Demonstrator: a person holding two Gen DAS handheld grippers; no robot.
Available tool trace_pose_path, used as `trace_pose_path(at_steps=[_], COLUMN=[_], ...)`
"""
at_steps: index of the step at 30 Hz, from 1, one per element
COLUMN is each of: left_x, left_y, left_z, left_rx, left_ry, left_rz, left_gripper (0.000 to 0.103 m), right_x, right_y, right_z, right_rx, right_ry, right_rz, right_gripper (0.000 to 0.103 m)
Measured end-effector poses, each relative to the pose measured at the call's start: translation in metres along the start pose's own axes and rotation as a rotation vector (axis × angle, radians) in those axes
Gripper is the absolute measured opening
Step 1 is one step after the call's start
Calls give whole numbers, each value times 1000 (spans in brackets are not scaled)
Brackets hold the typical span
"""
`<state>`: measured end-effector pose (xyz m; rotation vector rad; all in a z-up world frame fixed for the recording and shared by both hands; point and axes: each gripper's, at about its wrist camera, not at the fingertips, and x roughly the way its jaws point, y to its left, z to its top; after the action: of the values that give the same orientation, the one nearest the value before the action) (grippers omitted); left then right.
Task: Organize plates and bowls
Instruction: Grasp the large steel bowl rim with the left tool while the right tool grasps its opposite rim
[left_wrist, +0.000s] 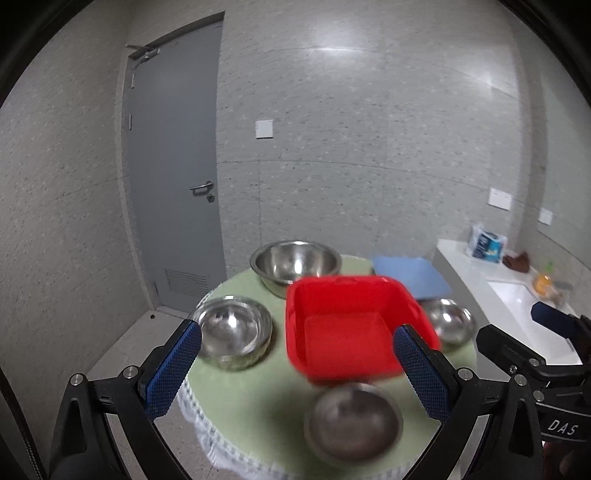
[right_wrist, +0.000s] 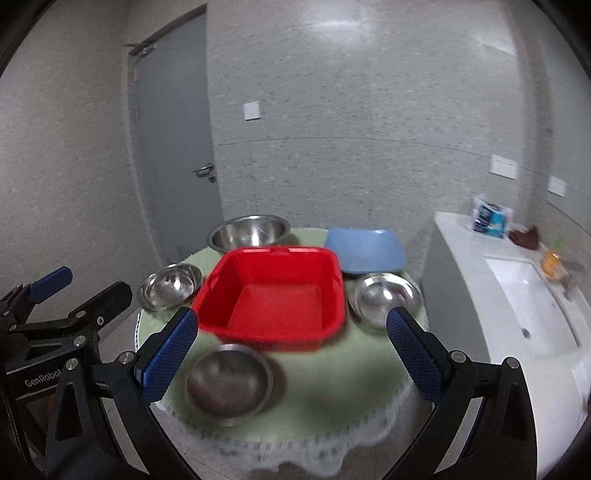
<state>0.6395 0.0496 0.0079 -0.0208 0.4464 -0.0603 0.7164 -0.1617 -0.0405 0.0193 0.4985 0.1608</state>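
Observation:
A red square basin (left_wrist: 347, 325) (right_wrist: 271, 299) sits mid-table on a round green-covered table (left_wrist: 258, 402) (right_wrist: 332, 376). Around it stand steel bowls: a large one behind (left_wrist: 295, 264) (right_wrist: 249, 230), one at the left (left_wrist: 232, 332) (right_wrist: 170, 286), one at the right (left_wrist: 448, 321) (right_wrist: 386, 297), one in front (left_wrist: 352, 421) (right_wrist: 229, 382). A blue square plate (left_wrist: 410, 275) (right_wrist: 365, 251) lies at the back right. My left gripper (left_wrist: 297, 365) and right gripper (right_wrist: 291, 356) hover open above the near table edge, holding nothing.
A grey door (left_wrist: 173, 177) (right_wrist: 170, 133) stands behind the table at the left. A white counter with a sink (right_wrist: 524, 299) (left_wrist: 517, 306) runs along the right, carrying a blue-white pack (right_wrist: 489, 216) and small items. Tiled floor surrounds the table.

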Motion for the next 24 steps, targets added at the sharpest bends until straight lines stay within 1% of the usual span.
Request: trace_pose_path(at_steps=[3,4,7,11,14,16,18,19,20,21,22,23,24], left_x=[47,56,105,167,213,252,300,318,338,366,385,404,432], left_y=[-15,-18,-18,-2,14,25,36,41,45,50,56,60,66], left_z=[27,33,58,89,110,121,134,140,147,154,160,165,172], left_rx=[-25,-36,-84,-98,-115,-129,-154,-162,-166,-164,-169,-174,-172], left_ry=[32,44,97,184,240,302,371,400,429,470,486,504,535], left_rz=[16,13,-7,12,16,14,-8,-4,0,0,-5,-9,-1], left_gripper=[102,102,102,102,102,102,102,102,102,102,102,102,102], right_x=[34,46,81,132,173,197,226,240,259,274,290,302,317], right_y=[-16,-21,-33,-44,-46,-45,-41,-41,-40,-38,-36,-36,-36], right_z=[25,33,55,81,97,106,114,118,122,124,126,127,128], right_rx=[-17,-20,-19,-8,24,33,40,51,65,68,78,91,104], right_ry=[13,24,60,121,185,222,265,282,315,347,383,402,427], right_rz=[48,68,136,178,218,218,243,250,249,237,221,222,229], right_gripper=[103,103,103,103,103,103,103,103,103,103,103,103,103])
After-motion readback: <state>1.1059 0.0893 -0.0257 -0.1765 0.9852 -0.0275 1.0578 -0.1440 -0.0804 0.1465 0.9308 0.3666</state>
